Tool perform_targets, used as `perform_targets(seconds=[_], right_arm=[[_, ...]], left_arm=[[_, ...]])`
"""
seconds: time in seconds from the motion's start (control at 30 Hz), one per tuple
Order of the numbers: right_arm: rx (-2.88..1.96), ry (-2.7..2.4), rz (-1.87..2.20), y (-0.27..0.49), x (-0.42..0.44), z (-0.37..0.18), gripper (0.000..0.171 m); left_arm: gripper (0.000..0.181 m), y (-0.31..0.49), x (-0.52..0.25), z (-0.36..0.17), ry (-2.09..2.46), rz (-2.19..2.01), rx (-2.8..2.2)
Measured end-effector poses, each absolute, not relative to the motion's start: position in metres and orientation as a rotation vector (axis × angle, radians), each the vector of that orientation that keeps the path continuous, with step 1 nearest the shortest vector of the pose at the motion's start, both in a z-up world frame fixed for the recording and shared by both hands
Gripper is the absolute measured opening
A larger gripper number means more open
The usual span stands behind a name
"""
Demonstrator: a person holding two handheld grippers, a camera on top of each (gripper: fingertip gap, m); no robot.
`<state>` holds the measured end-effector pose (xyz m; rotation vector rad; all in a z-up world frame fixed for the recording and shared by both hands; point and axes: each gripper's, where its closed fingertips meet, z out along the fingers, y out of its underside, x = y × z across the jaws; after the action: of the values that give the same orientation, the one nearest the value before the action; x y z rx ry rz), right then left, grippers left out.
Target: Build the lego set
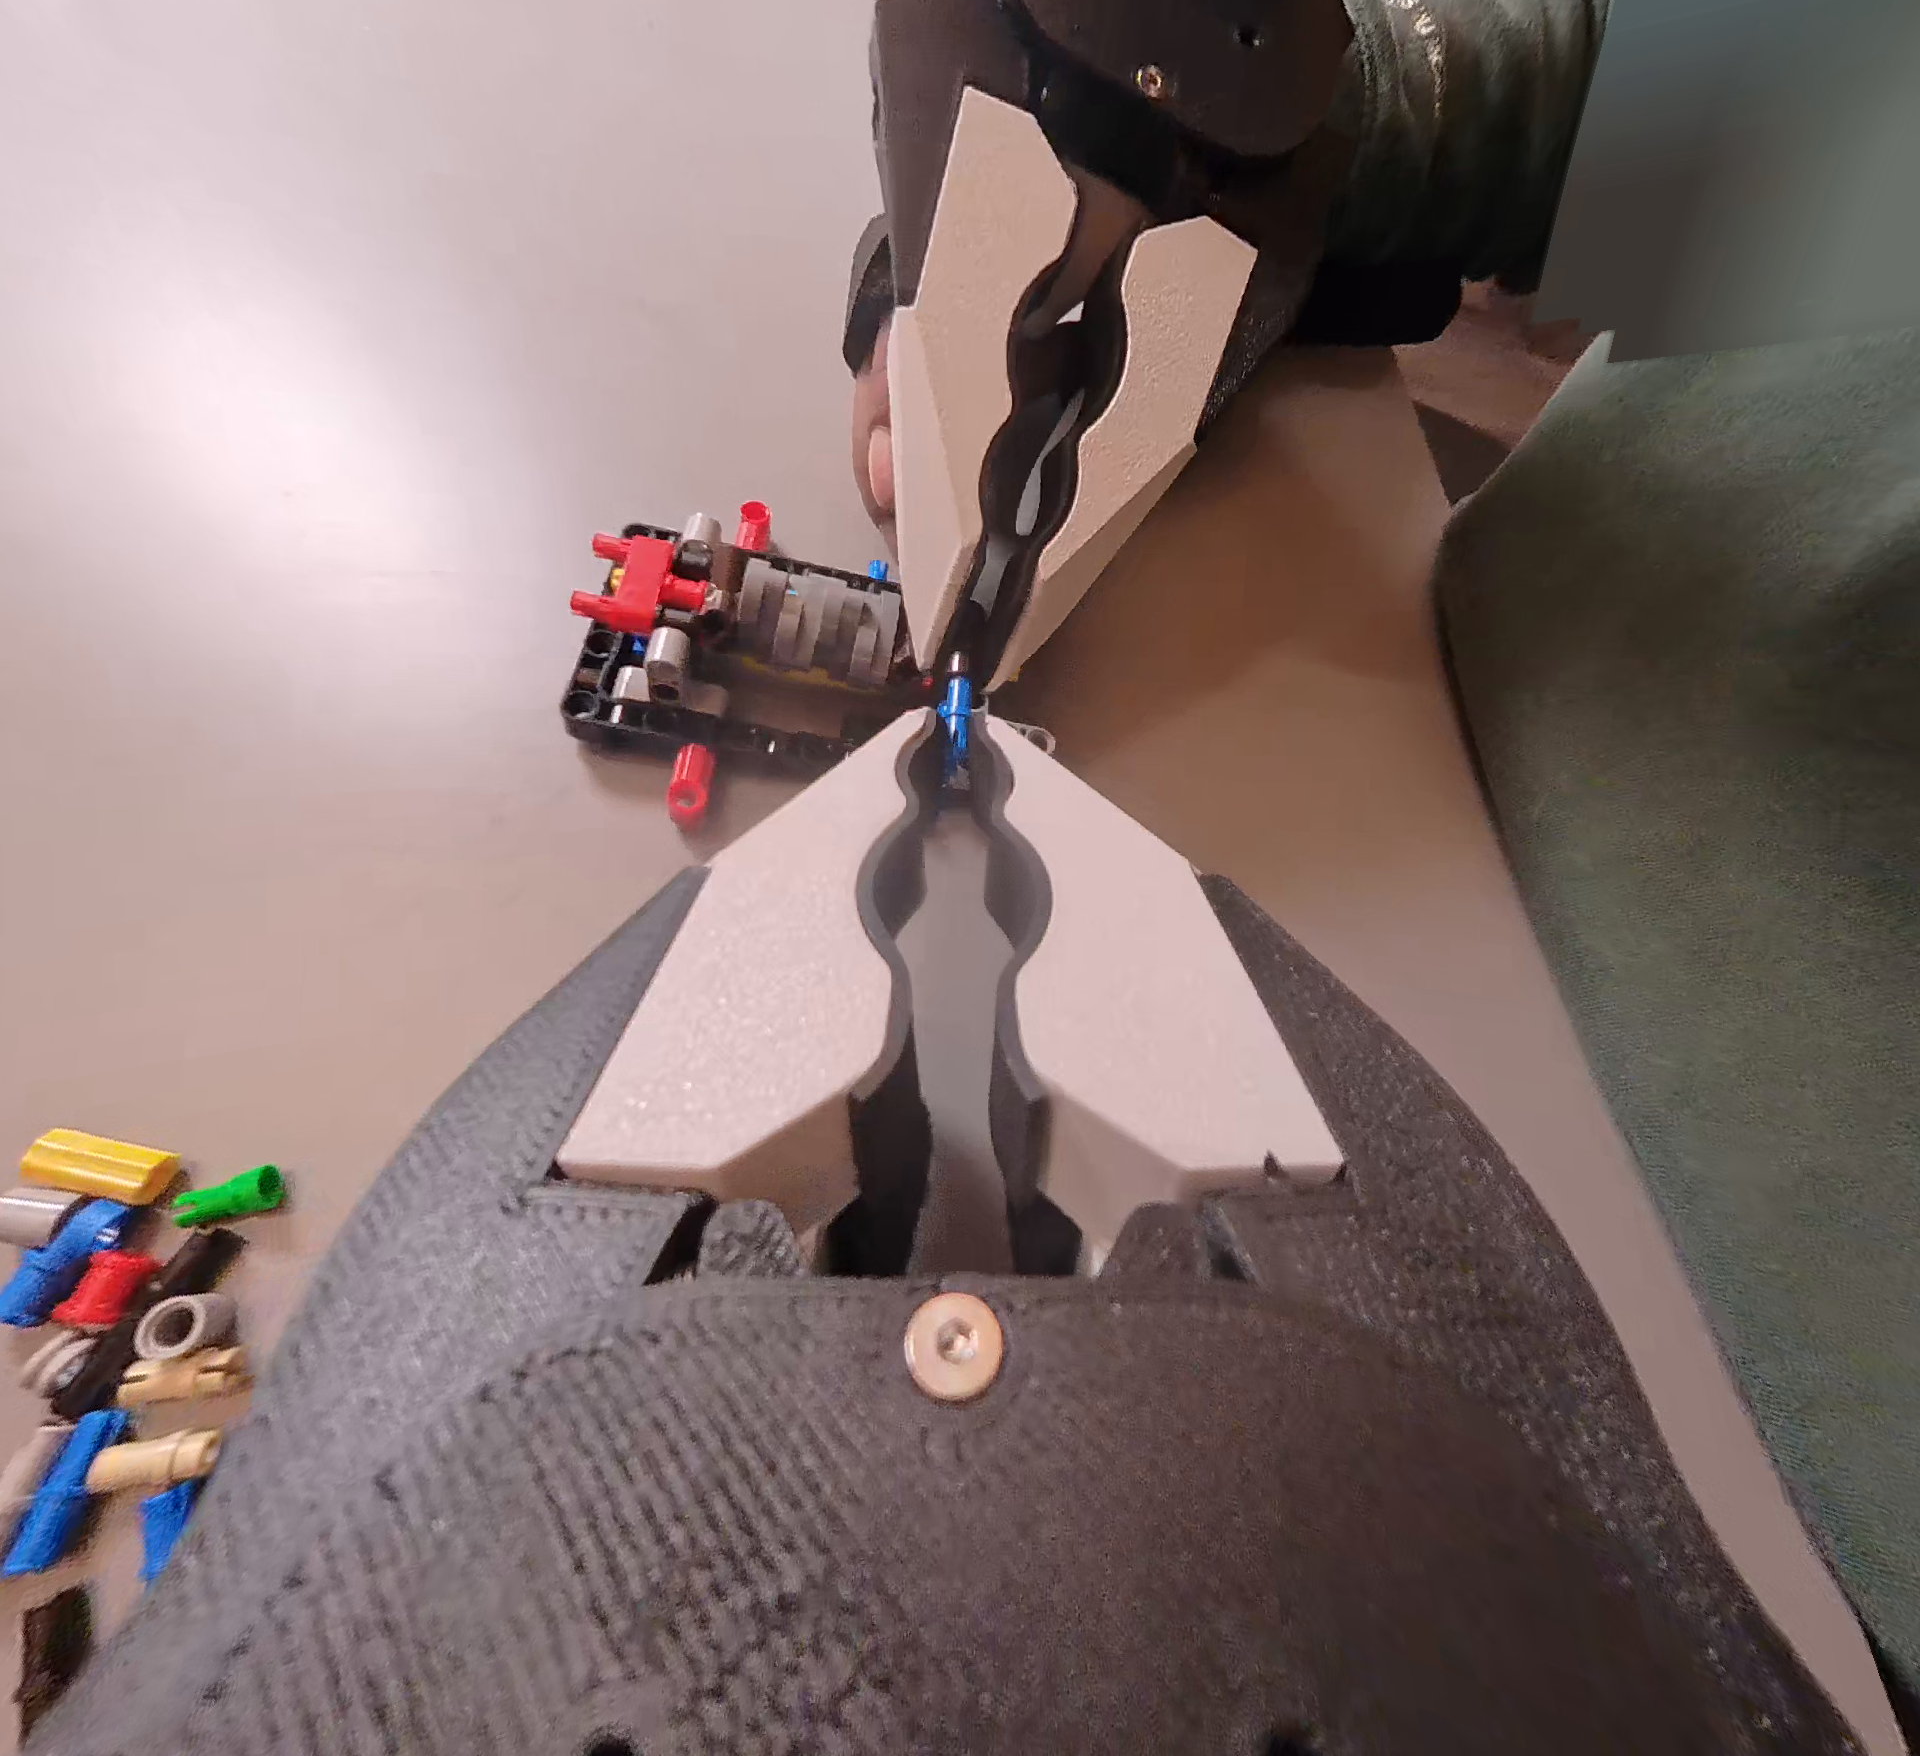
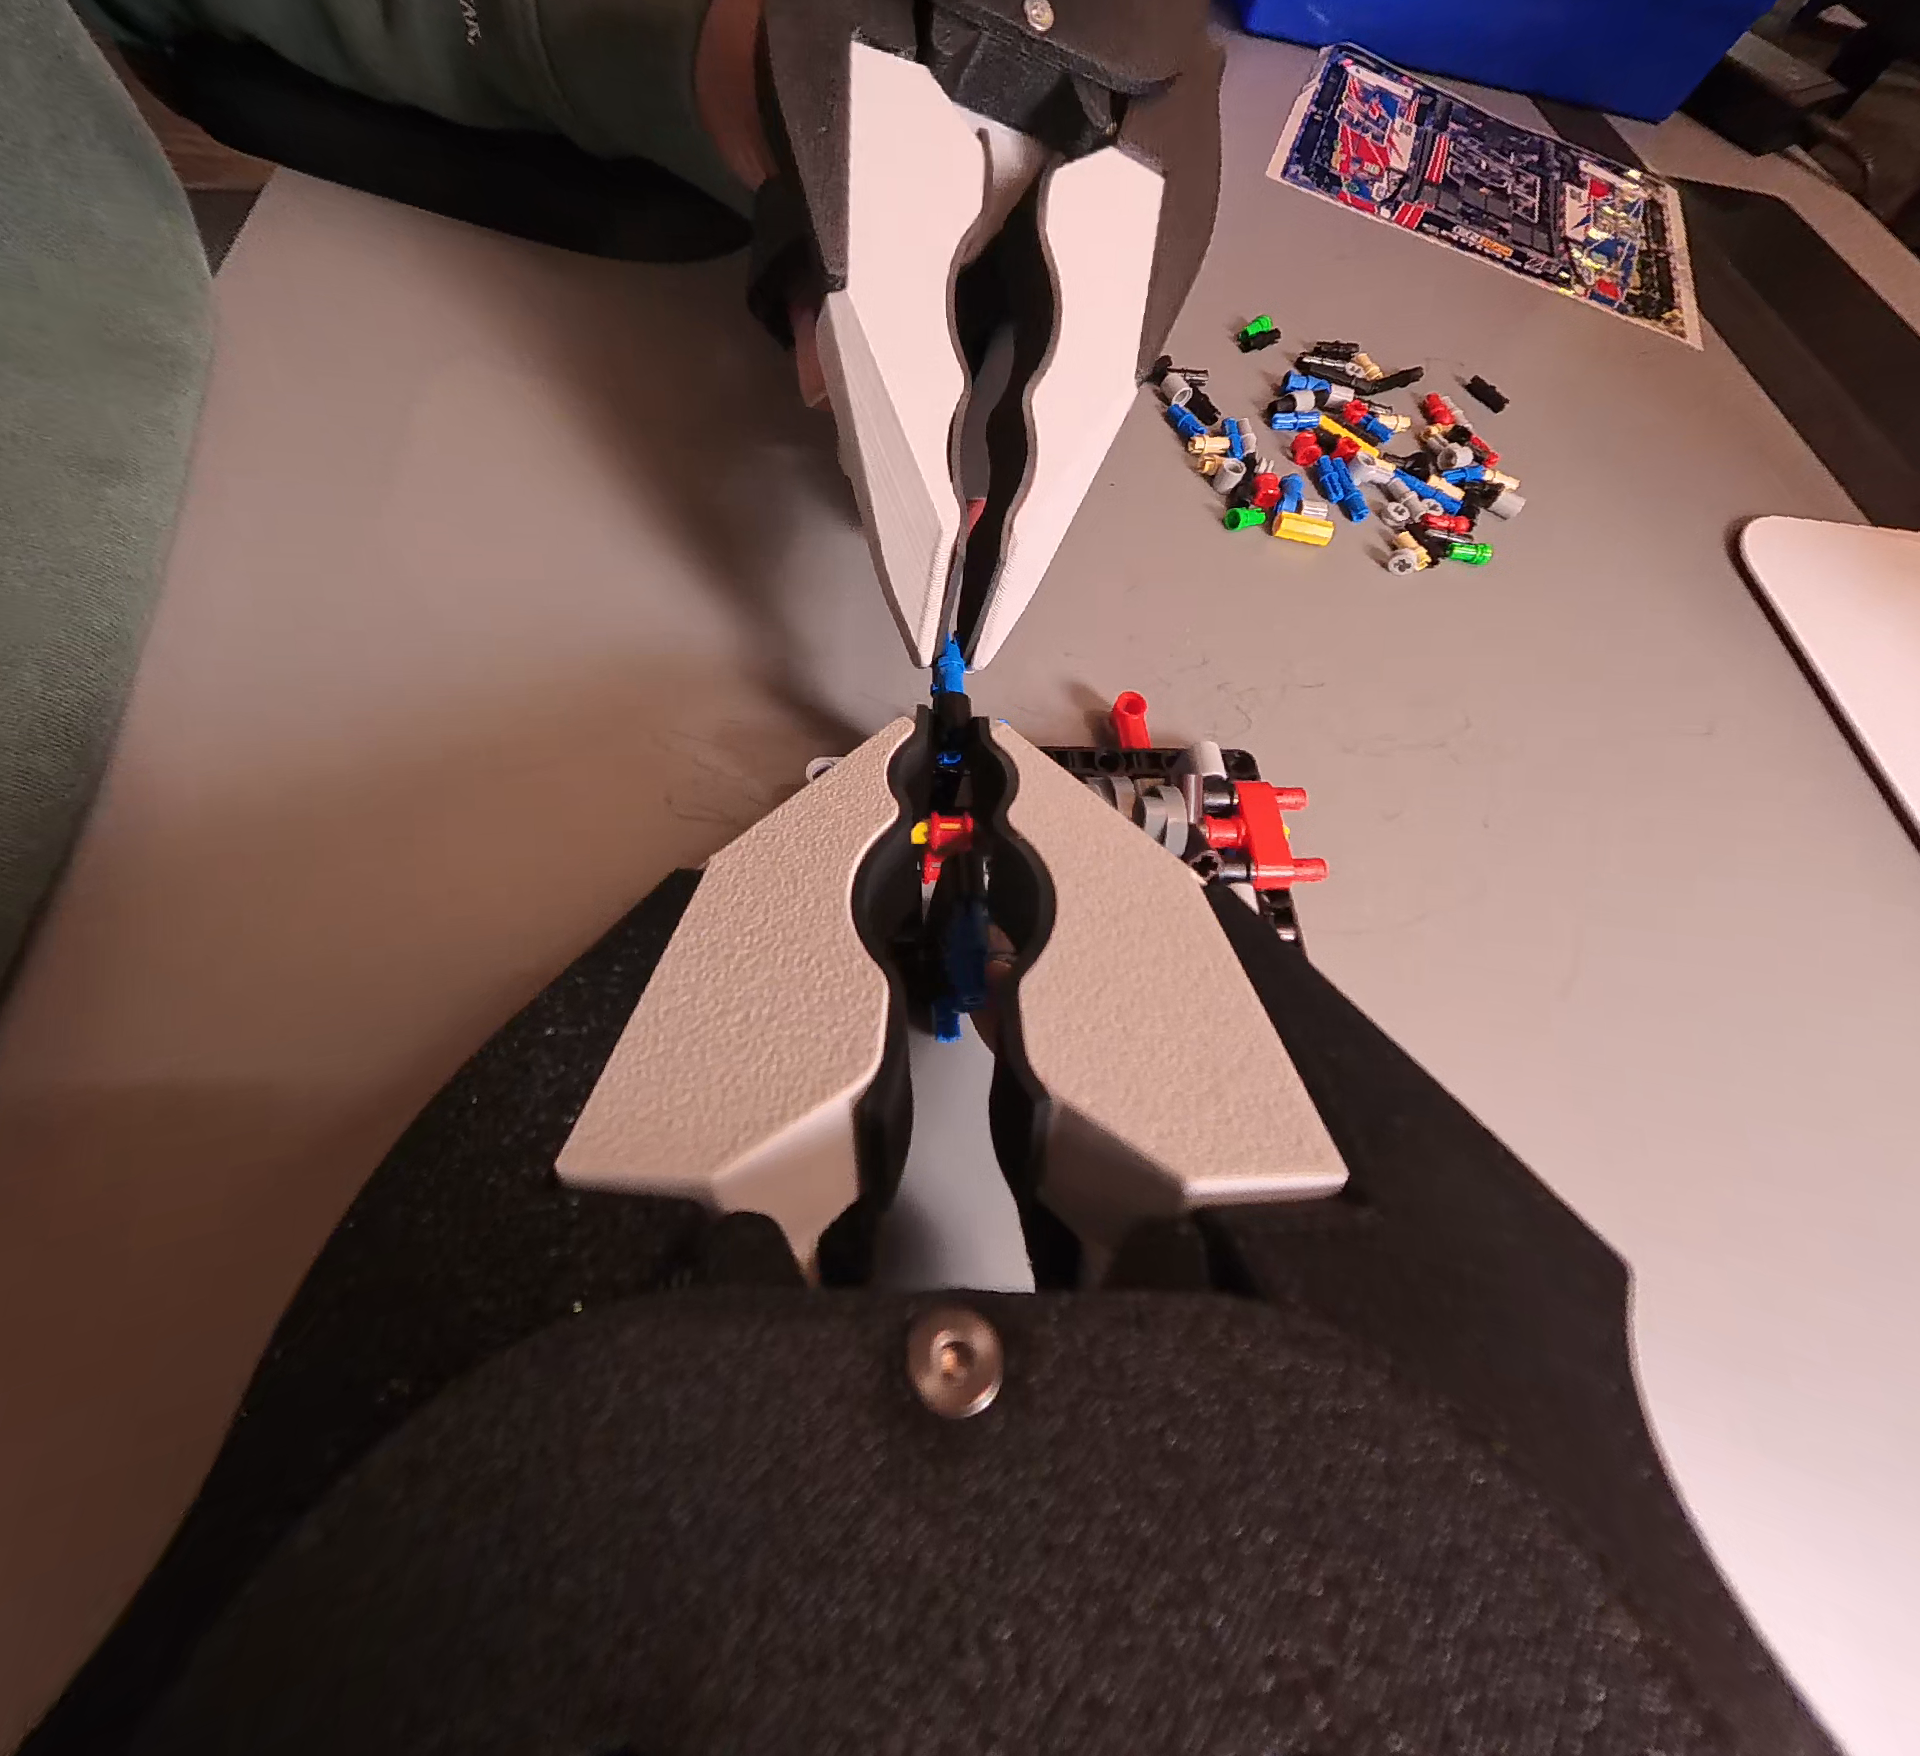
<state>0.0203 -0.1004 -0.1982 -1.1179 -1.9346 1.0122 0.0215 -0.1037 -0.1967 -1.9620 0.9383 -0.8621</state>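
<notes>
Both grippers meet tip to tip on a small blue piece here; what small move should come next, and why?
Probably the left gripper pushes the small blue plastic pin further into the black piece in the right gripper, since both sets of jaws are closed on that joint above the grey table and most of the pin still shows.

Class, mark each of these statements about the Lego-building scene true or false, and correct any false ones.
1. Both tools meet tip to tip at a blue pin. True.
2. The left tool is wide open. False: it is shut on the pin.
3. The loose pieces lie in a blue bin. False: they lie on the table.
4. A partly built black frame lies on the table. True.
5. The right tool holds nothing. False: it grips a small subassembly.
</notes>
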Motion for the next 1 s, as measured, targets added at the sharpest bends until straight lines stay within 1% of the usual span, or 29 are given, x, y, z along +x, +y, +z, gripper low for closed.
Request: perform_targets(seconds=[0.4, 0.43, 0.47, 0.5, 0.57, 0.63, 0.73, 0.77, 0.83, 0.93, 1.0], right_arm=[[-1.122, -1.939, 1.029, -0.101, 0.022, -0.198, 0.005], [-1.117, -1.948, 1.031, -0.102, 0.024, -0.198, 0.009], [-1.110, -1.971, 1.035, -0.103, 0.028, -0.200, 0.021], [-1.113, -2.001, 1.037, -0.103, 0.034, -0.202, 0.029], [-1.142, -2.013, 1.054, -0.098, 0.044, -0.201, 0.035], [-1.168, -1.987, 1.049, -0.088, 0.051, -0.195, 0.036], [-1.211, -1.949, 1.031, -0.079, 0.053, -0.193, 0.031], [-1.219, -1.957, 1.015, -0.080, 0.051, -0.196, 0.026], [-1.212, -1.975, 0.960, -0.083, 0.047, -0.203, 0.006], [-1.297, -1.940, 0.923, -0.077, 0.041, -0.203, 0.005], [-1.430, -1.820, 0.857, -0.056, 0.036, -0.203, 0.005]], left_arm=[[0.002, -0.105, 0.023, -0.196, 0.944, -0.895, -1.941], [0.003, -0.104, 0.023, -0.197, 0.941, -0.895, -1.940], [0.003, -0.104, 0.022, -0.197, 0.939, -0.890, -1.939], [0.003, -0.104, 0.022, -0.197, 0.939, -0.886, -1.938], [0.003, -0.103, 0.021, -0.197, 0.938, -0.881, -1.938], [0.007, -0.102, 0.020, -0.198, 0.940, -0.866, -1.943], [0.016, -0.102, 0.019, -0.195, 0.937, -0.874, -1.934], [0.020, -0.102, 0.018, -0.193, 0.938, -0.873, -1.929], [0.024, -0.101, 0.013, -0.190, 0.934, -0.846, -1.924], [0.026, -0.094, 0.000, -0.191, 0.904, -0.733, -1.952], [0.028, -0.087, -0.011, -0.194, 0.866, -0.633, -1.980]])
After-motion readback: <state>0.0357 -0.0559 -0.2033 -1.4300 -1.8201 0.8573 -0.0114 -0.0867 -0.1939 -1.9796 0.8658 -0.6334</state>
